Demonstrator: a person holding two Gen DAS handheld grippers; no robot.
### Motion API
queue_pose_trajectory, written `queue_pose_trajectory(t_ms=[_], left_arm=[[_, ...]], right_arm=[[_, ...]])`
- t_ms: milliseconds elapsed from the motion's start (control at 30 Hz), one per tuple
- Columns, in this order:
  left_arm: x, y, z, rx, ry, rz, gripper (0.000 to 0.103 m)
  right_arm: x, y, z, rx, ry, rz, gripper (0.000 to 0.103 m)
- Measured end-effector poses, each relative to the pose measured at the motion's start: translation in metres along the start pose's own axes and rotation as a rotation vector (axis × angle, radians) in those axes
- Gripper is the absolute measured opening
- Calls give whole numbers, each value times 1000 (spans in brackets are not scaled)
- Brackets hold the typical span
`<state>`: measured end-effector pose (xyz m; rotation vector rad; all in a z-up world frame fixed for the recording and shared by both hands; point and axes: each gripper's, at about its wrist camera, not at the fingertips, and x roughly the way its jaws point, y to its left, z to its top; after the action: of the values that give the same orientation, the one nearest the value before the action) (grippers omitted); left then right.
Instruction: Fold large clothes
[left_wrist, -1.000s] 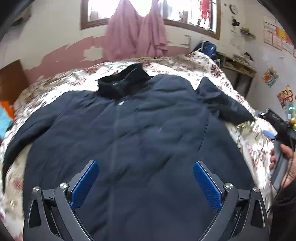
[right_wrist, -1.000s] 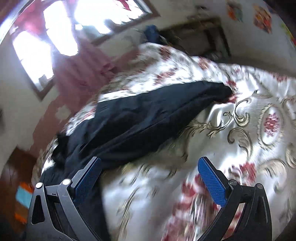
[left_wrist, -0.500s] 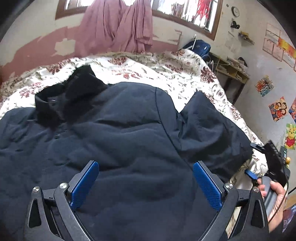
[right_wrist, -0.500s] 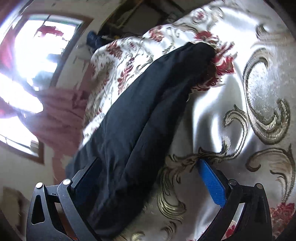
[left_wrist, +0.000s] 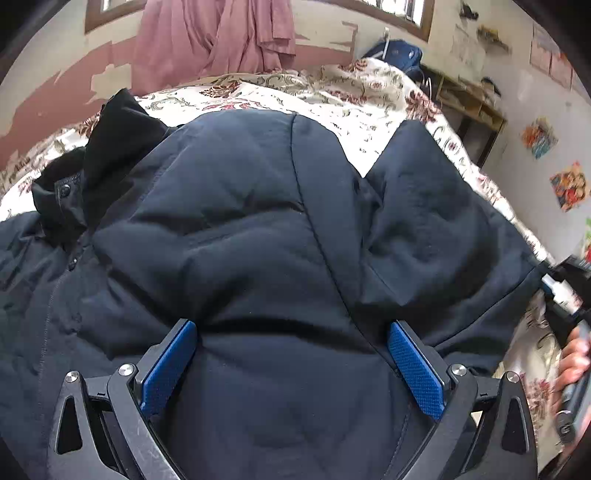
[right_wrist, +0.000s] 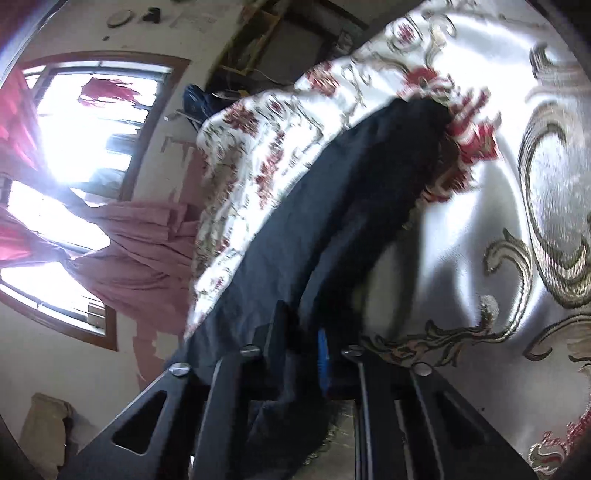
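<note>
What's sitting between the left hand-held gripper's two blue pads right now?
Left wrist view: the left hand-held gripper stands open, and the dark jacket bulges between its pads, untouched.

I've got a dark navy jacket (left_wrist: 240, 229) filling the left wrist view, its collar (left_wrist: 110, 147) black, spread over a cream bedspread (left_wrist: 332, 99) patterned with red flowers and gold scrolls. Beyond the jacket a dusty pink curtain (left_wrist: 214, 37) hangs in a brown-framed window (left_wrist: 421, 18), the wall (left_wrist: 55, 92) under it cream with peeling pink patches. The pads (left_wrist: 415, 369) on the black left gripper (left_wrist: 291, 365) are bright blue.
</note>
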<state>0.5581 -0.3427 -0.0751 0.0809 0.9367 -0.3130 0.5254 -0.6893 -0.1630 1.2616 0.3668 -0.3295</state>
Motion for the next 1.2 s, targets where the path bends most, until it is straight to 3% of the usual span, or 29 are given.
queue_pose_trajectory(t_ms=[133, 300, 400, 500, 633, 767, 867, 933, 967, 1033, 1100, 1200], left_arm=[[-15, 15, 6, -11, 11, -47, 103], [-68, 70, 0, -44, -70, -45, 103], [-99, 112, -8, -82, -103, -15, 103], [-129, 163, -23, -137, -120, 17, 103], [-158, 233, -56, -231, -141, 46, 103], [-165, 284, -81, -336, -127, 50, 103], [-165, 315, -106, -435, -120, 15, 102], [-163, 326, -117, -472, -115, -13, 102], [-161, 329, -121, -480, -113, -27, 102], [-157, 334, -129, -482, -113, -65, 102], [-153, 334, -135, -480, -128, -118, 102], [-147, 331, -137, -489, -139, -202, 102]], right_arm=[[-33, 54, -6, -176, -99, 47, 9], [-80, 130, -34, -438, -171, 153, 9], [-98, 189, -78, -674, -160, 224, 9], [-103, 238, -134, -934, -80, 279, 9], [-103, 274, -244, -1365, 6, 230, 9], [-87, 268, -346, -1705, 127, 120, 9], [-74, 248, -407, -1878, 267, 29, 9], [-65, 223, -429, -1946, 387, -29, 11], [-63, 210, -430, -1957, 433, -41, 14], [-70, 190, -441, -1980, 515, -42, 36], [-83, 183, -436, -1986, 507, -27, 43], [-106, 179, -419, -1905, 583, 32, 53]])
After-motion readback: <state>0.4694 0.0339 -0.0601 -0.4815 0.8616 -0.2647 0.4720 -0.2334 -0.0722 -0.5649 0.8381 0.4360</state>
